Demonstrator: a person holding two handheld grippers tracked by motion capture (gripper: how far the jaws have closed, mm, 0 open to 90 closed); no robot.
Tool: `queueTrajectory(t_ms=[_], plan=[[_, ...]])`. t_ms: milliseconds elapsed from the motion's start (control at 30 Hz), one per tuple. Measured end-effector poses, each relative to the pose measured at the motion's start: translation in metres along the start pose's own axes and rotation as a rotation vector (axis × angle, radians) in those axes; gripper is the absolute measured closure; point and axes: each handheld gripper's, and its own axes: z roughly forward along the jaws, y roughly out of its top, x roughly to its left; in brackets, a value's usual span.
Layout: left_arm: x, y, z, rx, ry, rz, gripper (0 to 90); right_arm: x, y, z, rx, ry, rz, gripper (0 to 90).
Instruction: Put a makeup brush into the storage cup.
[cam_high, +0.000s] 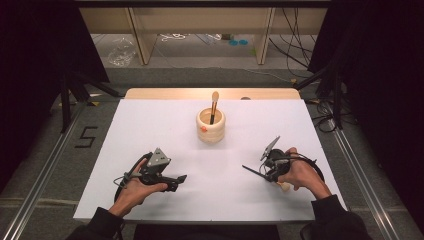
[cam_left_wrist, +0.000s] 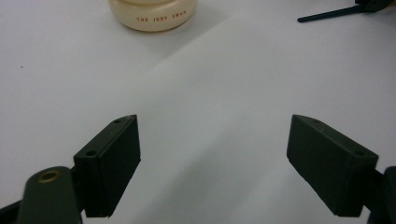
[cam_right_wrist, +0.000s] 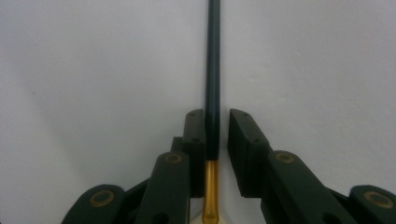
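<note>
Left of the cream holder (cam_high: 210, 126), the left gripper (cam_high: 176, 181) rests low over the white tabletop (cam_high: 150, 125) with fingers (cam_left_wrist: 109, 165) spread wide and empty, apparently idle. The holder stands at centre, a second brush (cam_high: 213, 106) upright inside. Right of it, the right gripper (cam_high: 265, 172) has fingers (cam_right_wrist: 196, 140) closed to a narrow gap around the dark-handled brush (cam_right_wrist: 213, 84), lying flat and pointing holder-ward; nothing obstructs between.

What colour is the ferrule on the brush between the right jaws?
Gold, clearest in the right gripper view on the brush.

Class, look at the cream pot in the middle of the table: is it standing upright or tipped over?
Upright. The cream pot stands on its base with its mouth facing up, and a brush stands in it.
</note>
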Motion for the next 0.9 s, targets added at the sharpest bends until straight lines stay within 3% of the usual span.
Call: queueTrajectory(t_ms=[300, 567, 667, 733, 900], plan=[[0.0, 0.0, 0.0, -0.002, -0.006, -0.002, 17.4, 0.0, 0.008, 0.001, 0.066, 0.014, -0.012, 80.4], [0.002, 0.0, -0.001, -0.005, 0.0, -0.009, 17.3, -0.005, 0.01, 0.002, 0.075, 0.035, -0.001, 82.3], [0.001, 0.0, -0.001, -0.003, 0.0, -0.006, 17.4, -0.008, 0.011, 0.002, 0.088, 0.035, -0.024, 82.4], [0.001, 0.0, -0.001, -0.003, 0.001, -0.006, 17.4, -0.007, 0.013, 0.002, 0.09, 0.052, 0.003, 82.4], [0.002, 0.0, -0.002, -0.004, 0.001, -0.011, 17.3, -0.008, 0.014, 0.002, 0.103, 0.04, -0.046, 82.8]])
